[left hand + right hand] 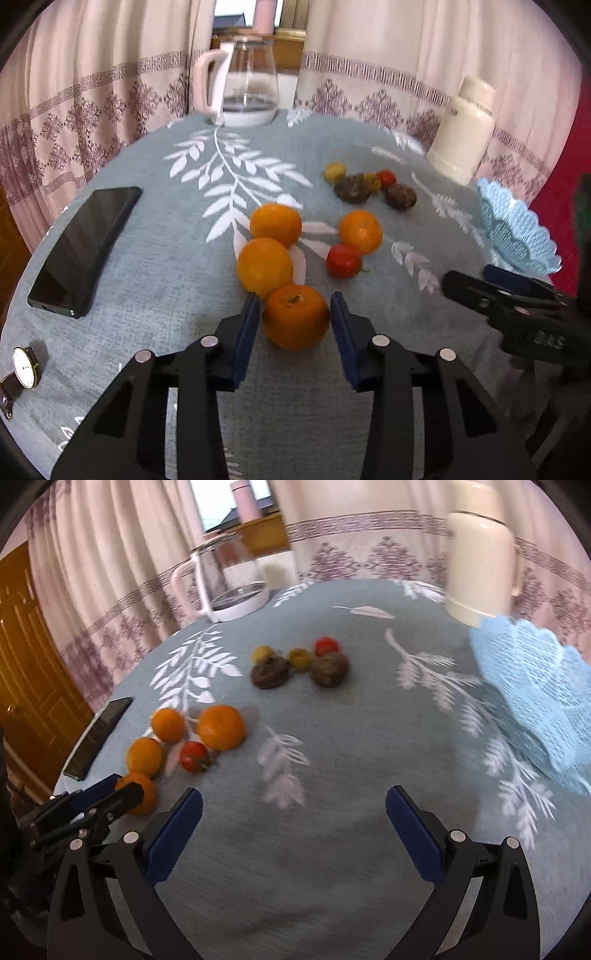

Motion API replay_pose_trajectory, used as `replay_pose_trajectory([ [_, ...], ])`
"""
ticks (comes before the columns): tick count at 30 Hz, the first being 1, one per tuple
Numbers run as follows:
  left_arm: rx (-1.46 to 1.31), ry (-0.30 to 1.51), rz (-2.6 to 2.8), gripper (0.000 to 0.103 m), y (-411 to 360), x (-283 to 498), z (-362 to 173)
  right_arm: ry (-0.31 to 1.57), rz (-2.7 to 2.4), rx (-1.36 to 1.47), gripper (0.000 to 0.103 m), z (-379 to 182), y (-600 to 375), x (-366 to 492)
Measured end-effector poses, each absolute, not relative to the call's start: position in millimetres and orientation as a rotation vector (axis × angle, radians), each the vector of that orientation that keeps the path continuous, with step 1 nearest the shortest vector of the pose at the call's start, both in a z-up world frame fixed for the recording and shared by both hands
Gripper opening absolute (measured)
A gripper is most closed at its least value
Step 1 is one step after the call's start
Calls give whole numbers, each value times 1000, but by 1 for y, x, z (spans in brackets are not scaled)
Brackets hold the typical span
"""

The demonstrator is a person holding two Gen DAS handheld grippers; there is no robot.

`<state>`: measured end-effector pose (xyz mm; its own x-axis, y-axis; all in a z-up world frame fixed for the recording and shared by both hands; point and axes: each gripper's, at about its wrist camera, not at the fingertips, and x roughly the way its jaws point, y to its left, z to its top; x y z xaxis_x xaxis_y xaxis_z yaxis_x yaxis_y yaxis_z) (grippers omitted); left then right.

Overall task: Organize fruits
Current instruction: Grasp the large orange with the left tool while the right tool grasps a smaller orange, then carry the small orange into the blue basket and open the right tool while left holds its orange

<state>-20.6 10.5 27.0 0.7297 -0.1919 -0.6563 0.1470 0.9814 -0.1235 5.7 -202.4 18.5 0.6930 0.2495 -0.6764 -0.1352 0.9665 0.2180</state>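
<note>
While the left gripper (293, 304) sits low over the desk (155, 295), its two blue pads bracket the nearest orange (295, 317), stem scar up; both pads look right at the fruit's sides, contact on the right one clear, left one touching or nearly so (calling it a pinch). That orange rests on the grey-blue leaf-print cloth, touching a second orange (264, 266) just behind it. A third orange (276, 224) sits behind that, touching too. To their right, a fourth orange (360, 230) with a red tomato (343, 260) pressed against its near side.

Right gripper (293, 805) is spread wide, nothing between its pads, only bare cloth under it; its view is motion-blurred. It also shows in the left wrist view at the right edge, near the blue scalloped basket (517, 232), which sits at the desk's right rim.

Farther back, a small cluster: two dark wrinkled brown fruits (352, 188), two small yellow ones (334, 171) and a small red one (387, 178), all close together, well apart from the oranges.

Left side: a black phone (85, 251) lying flat, and a wristwatch (24, 367) at the near-left edge. Far edge: a glass kettle (247, 85) with a pale pink handle, some water in it, and a cream-coloured jar (463, 129) far right. Patterned curtains (92, 92) behind everything.
</note>
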Motion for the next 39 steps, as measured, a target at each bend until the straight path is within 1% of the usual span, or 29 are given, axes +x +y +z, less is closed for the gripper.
replay_pose_trajectory([
  [2, -68, 696, -191, 40, 11, -26, 30, 784, 244, 170, 98, 22, -194, 15],
  [4, -64, 667, -199, 37, 11, -30, 33, 790, 274, 183, 96, 26, -183, 26],
  [5, -62, 655, -202, 37, 10, -32, 34, 792, 285, 178, 92, 26, -176, 31],
  [8, -66, 637, -207, 37, 11, -36, 36, 818, 310, 161, 74, 24, -158, 47],
  [9, -69, 639, -207, 37, 11, -35, 36, 831, 315, 162, 69, 22, -153, 51],
  [10, -75, 643, -208, 37, 12, -34, 36, 843, 316, 159, 67, 19, -147, 57],
  [12, -88, 650, -208, 37, 14, -33, 35, 853, 314, 152, 56, 16, -140, 65],
  [15, -97, 664, -213, 37, 15, -31, 33, 867, 303, 150, 50, 11, -135, 75],
  [17, -98, 668, -216, 37, 15, -30, 32, 869, 301, 151, 47, 8, -134, 79],
  [18, -99, 670, -218, 37, 15, -30, 31, 867, 299, 150, 43, 8, -133, 79],
  [20, -103, 675, -221, 37, 16, -29, 31, 863, 294, 141, 42, 8, -133, 81],
  [28, -114, 719, -218, 37, 17, -20, 26, 800, 275, 135, 41, 16, -140, 67],
  [30, -113, 735, -220, 40, 16, -18, 24, 774, 264, 134, 41, 21, -145, 62],
  [32, -95, 754, -218, 48, 12, -16, 22, 760, 257, 141, 41, 23, -149, 58],
  [34, -81, 771, -221, 52, 9, -14, 21, 749, 249, 150, 41, 23, -153, 55],
  [39, -60, 850, -212, 53, 4, -3, 12, 736, 236, 166, 41, 22, -163, 49],
])
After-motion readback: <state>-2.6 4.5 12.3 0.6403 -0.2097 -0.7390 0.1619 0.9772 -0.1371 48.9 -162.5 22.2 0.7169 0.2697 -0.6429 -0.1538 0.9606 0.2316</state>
